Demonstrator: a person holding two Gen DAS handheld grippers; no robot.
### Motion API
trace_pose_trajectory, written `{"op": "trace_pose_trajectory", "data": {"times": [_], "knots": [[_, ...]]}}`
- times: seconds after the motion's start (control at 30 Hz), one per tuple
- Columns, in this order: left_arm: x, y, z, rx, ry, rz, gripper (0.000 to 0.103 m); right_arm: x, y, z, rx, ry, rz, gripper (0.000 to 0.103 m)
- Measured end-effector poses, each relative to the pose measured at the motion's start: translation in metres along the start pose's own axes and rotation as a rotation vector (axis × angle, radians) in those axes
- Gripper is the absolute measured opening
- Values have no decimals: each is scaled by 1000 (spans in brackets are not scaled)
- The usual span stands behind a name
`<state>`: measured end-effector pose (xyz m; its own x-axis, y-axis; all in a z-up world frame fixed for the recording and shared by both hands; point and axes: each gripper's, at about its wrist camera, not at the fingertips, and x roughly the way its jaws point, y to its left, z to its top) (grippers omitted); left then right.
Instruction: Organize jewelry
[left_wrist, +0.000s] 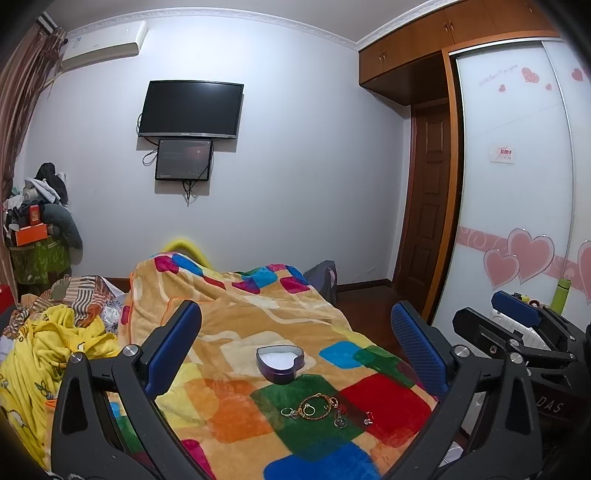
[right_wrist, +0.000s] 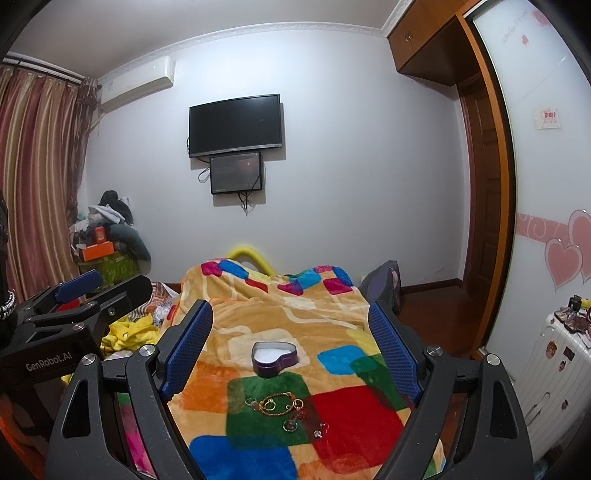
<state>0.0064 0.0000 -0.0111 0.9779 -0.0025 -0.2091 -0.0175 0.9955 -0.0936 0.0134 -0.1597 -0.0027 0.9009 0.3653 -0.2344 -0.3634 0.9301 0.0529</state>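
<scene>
Hovering: left gripper (left_wrist: 295, 343) and right gripper (right_wrist: 291, 341) both wide open, empty | jewelry (left_wrist: 320, 408) lies on blanket (left_wrist: 236, 332), just in front of heart-shaped box (left_wrist: 280, 363) | light, slippery, tangle-prone; pinch gold bracelet (right_wrist: 277, 405) across its chain.

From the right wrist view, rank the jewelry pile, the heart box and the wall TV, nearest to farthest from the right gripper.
1. Jewelry pile, on the blanket just ahead of the right gripper.
2. Heart box, farther up the bed.
3. Wall TV, on the far wall.
</scene>
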Motion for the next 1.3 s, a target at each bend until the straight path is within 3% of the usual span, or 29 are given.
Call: {"op": "trace_pose_trajectory", "data": {"times": [0.33, 0.53, 0.7, 0.9, 1.07, 1.3], "knots": [[24, 5, -10, -5, 56, -2, 103, 11, -12, -5, 11, 48, -17, 84], [54, 14, -27, -4, 120, 43, 103, 27, -31, -21, 25, 125, -73, 84], [91, 22, -52, -4, 231, 51, 102, 47, -53, -41, 53, 224, -115, 84], [132, 30, -88, -11, 402, 28, 86, 67, -70, -68, 88, 351, -112, 82], [152, 26, -112, 15, 492, -6, 73, 84, -77, -89, 85, 443, -99, 64], [174, 20, -137, 0, 613, -77, 55, 109, -74, -121, 118, 591, 34, 39]]}}
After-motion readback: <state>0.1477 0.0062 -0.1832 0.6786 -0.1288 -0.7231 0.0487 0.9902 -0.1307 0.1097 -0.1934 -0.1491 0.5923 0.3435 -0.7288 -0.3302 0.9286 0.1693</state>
